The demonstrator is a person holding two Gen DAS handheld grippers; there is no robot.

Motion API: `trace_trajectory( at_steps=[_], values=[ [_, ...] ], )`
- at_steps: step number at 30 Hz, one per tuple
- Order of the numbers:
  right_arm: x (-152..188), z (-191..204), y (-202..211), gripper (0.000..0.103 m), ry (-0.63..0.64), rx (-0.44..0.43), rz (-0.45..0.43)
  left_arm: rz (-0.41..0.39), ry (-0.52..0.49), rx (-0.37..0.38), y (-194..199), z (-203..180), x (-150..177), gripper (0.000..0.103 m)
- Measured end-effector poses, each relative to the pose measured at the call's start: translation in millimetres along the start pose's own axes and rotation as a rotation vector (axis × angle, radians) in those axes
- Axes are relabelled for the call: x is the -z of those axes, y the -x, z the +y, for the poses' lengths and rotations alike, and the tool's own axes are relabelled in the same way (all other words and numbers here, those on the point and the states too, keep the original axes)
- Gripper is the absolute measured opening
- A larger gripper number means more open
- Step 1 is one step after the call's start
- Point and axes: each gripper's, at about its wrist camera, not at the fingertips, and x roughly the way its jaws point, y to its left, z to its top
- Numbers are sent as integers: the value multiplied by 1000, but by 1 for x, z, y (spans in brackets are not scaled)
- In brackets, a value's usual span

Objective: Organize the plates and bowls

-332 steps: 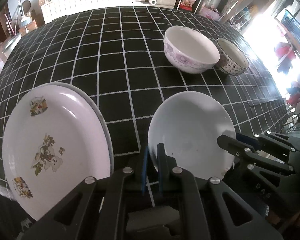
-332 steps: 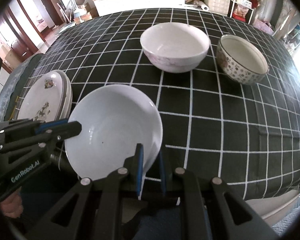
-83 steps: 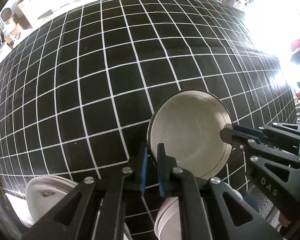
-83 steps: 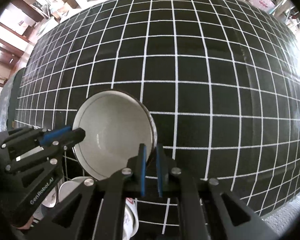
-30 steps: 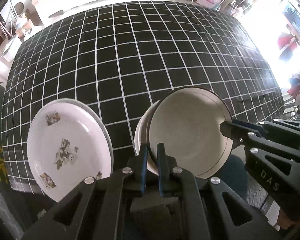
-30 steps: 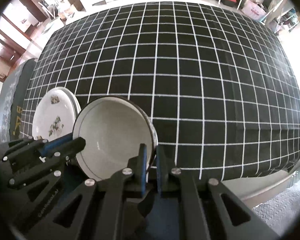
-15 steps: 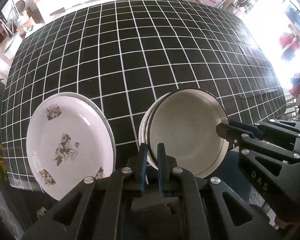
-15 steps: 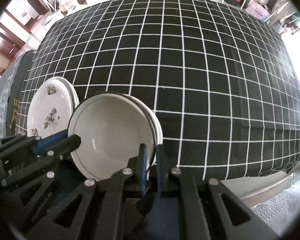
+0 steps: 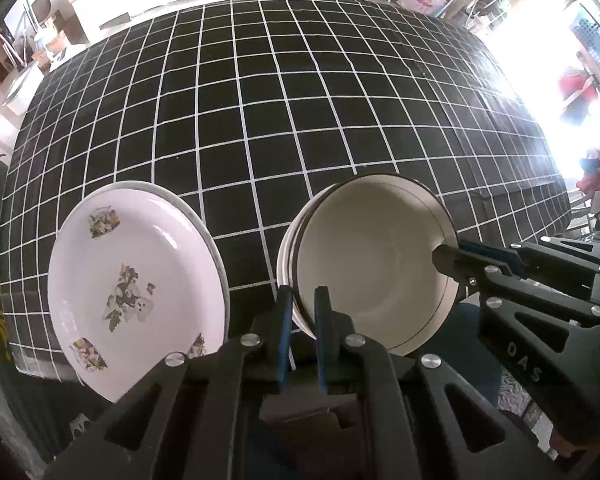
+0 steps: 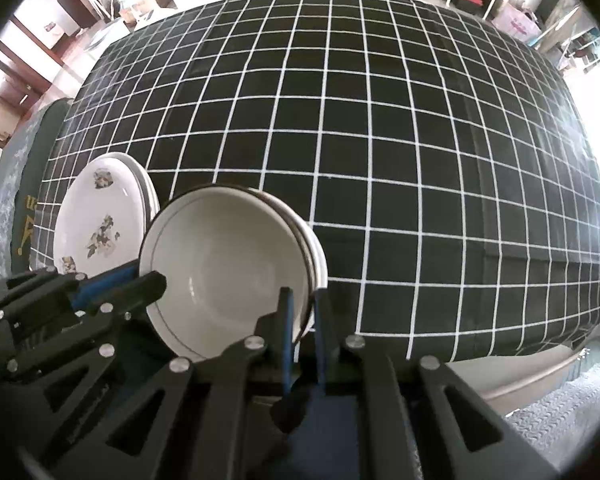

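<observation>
A cream bowl with a thin dark rim line point(image 9: 380, 264) point(image 10: 228, 264) sits nested on top of a stack of white bowls point(image 9: 287, 248) point(image 10: 319, 264) at the near edge of the black checked table point(image 9: 260, 120). My left gripper point(image 9: 302, 300) point(image 10: 156, 280) is shut on the bowl's left rim. On the opposite rim, my right gripper point(image 10: 303, 300) point(image 9: 444, 258) has its jaws opening, with the rim still between the pads. A stack of flower-patterned plates point(image 9: 132, 288) point(image 10: 100, 232) lies just left of the bowls.
The table's near edge runs right under the bowls and plates, and the cloth point(image 10: 380, 120) hangs over it. A dark green seat or cushion point(image 10: 20, 184) stands at the table's left. Shelves and clutter line the far wall.
Held from both sides, the dark-rimmed bowl has come down and settled into the bowl stack beside the plates. Neither gripper has moved visibly in the last half second.
</observation>
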Motion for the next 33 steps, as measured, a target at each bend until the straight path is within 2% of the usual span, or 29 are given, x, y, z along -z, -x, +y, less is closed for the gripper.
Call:
trace_trajectory(
  at_steps=[5, 7, 10, 12, 14, 17, 21, 23, 26, 29, 33],
  values=[
    [2, -2, 2, 17, -21, -24, 0, -22, 9, 23, 5, 2, 3, 8],
    [2, -5, 4, 19, -30, -38, -5, -41, 11, 33, 12, 3, 3, 15],
    [4, -9, 9, 38, -41, -35, -16, -69, 15, 44, 23, 6, 3, 21],
    [6, -14, 16, 58, -59, -53, -33, -88, 20, 69, 32, 9, 4, 28],
    [8, -21, 23, 66, -90, -84, -53, -103, 23, 104, 39, 12, 6, 37],
    [11, -33, 30, 68, -143, -128, -77, -120, 33, 151, 46, 14, 12, 43],
    [16, -44, 29, 73, -203, -209, -78, -124, 62, 203, 44, 18, 19, 43],
    [17, -44, 25, 77, -215, -253, -73, -114, 71, 234, 36, 19, 23, 49],
    [16, -40, 18, 83, -216, -269, -66, -117, 59, 282, 24, 19, 23, 53],
    [14, -37, 10, 85, -210, -265, -60, -104, 30, 277, 14, 17, 22, 61],
    [8, -39, -3, 85, -223, -260, -54, -63, 30, 285, -4, 18, 16, 62]
  ],
)
